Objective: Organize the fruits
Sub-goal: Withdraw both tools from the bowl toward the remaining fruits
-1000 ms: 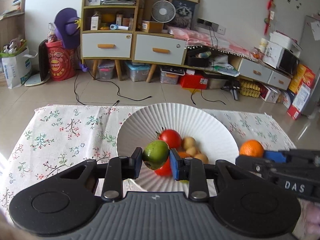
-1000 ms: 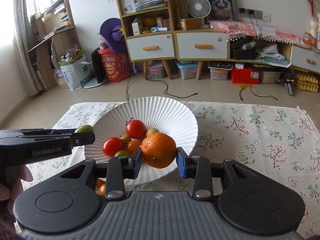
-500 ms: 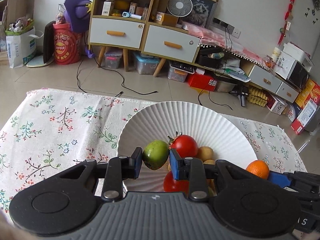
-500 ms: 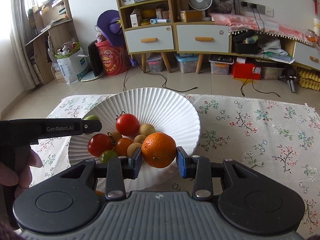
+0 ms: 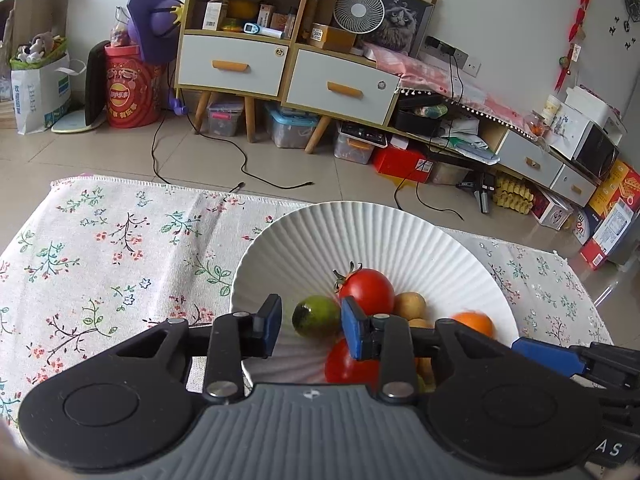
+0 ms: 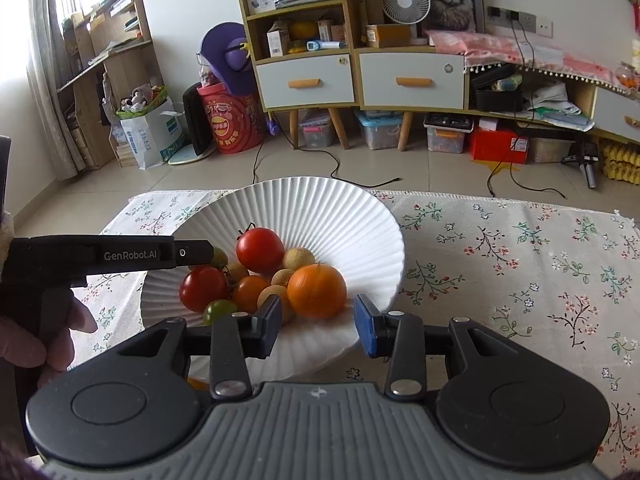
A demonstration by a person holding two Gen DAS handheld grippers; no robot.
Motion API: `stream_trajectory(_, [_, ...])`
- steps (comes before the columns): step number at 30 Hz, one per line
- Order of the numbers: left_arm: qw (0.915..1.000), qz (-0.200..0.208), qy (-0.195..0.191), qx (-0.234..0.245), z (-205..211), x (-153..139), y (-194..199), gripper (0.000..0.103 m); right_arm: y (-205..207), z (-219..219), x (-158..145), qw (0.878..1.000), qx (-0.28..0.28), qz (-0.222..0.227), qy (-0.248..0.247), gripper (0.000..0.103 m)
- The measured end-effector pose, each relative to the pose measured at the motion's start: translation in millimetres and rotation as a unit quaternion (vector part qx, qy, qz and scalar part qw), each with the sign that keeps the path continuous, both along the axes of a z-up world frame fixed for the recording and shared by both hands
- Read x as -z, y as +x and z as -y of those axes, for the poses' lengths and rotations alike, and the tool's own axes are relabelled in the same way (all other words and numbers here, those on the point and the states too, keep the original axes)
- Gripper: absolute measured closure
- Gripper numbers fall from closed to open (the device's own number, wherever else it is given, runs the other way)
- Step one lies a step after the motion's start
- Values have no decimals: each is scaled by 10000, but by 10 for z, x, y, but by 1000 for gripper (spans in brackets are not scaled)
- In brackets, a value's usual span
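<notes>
- The flowered cloth [image 5: 112,248] covers the table; its left part is bare, so the fruit is all gathered at one place.
- The left gripper [image 5: 310,326] hangs over the near left side of the white bowl [image 5: 360,228]. Its jaws are opening, and the green fruit [image 5: 316,316] is between them. There is a gap on the left pad; on the right side I cannot tell if it touches. I judge that the fruit is being let go so that it drops among the others.
- The bowl stands in the middle of the table and collects the fruit, as the task asks.
- In the right wrist view I count in the bowl two red tomatoes [image 6: 260,250], one small orange tomato [image 6: 249,292], one small green tomato [image 6: 218,310] and about four small tan round fruits [image 6: 299,258]; some are half hidden, so the count may be low.
- The right gripper [image 6: 316,326] is over the near right rim. Its jaws are opening too, with the orange [image 6: 317,290] between them but clear of both pads; it seems to lie already against the pile.
- One orange and one green fruit are seen.
</notes>
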State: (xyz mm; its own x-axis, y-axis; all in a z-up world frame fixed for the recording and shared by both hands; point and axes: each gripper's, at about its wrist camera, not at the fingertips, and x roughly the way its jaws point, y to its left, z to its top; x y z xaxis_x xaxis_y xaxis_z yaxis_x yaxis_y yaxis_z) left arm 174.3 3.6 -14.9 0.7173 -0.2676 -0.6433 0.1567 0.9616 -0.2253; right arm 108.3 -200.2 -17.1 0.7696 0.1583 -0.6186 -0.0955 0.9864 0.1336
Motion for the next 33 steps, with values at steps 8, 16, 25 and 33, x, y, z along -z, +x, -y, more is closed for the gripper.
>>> stream_trajectory(8, [9999,95,130,20,-53,-72,-81,55,-45,70,-64,9999,138,35,47,55])
stream_trajectory(16, [9993,164,321,115,-123,-149,-236,45,-138,66,-113,9999,116,43,38,47])
stream_trajectory(25, [9982,127,525,248,-179,-171,-389,36,-253,8,-147,10000,-49,3,-23,35])
stream_trajectory(33, [9971,109,698,299,-242,-161,-507,19,-325,-88,-122,9997,-211,-60,-132,22])
